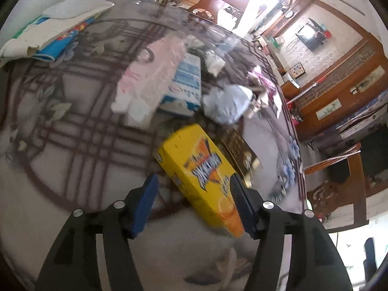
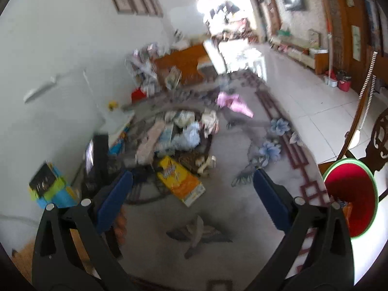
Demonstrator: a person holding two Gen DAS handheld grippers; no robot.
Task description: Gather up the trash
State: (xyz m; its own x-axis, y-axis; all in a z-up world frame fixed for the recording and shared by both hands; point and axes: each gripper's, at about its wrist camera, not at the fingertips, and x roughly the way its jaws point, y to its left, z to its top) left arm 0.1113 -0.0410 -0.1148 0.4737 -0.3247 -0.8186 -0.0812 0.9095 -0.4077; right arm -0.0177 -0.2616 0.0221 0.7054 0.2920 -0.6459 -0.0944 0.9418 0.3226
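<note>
A yellow snack box lies slantwise on the glass-topped table with patterned cloth under the glass. My left gripper straddles the box. Its right pad lies against the box's side, while table shows between the left pad and the box. The right wrist view is blurred; there the same box lies in front of a heap of wrappers. My right gripper hovers wide open above the table with nothing between its fingers.
Behind the box lie a pink packet, a blue-white carton, a pale blue plastic bag and a brown wrapper. A red bin with a green rim stands past the table's right edge by a wooden chair. Papers are stacked far left.
</note>
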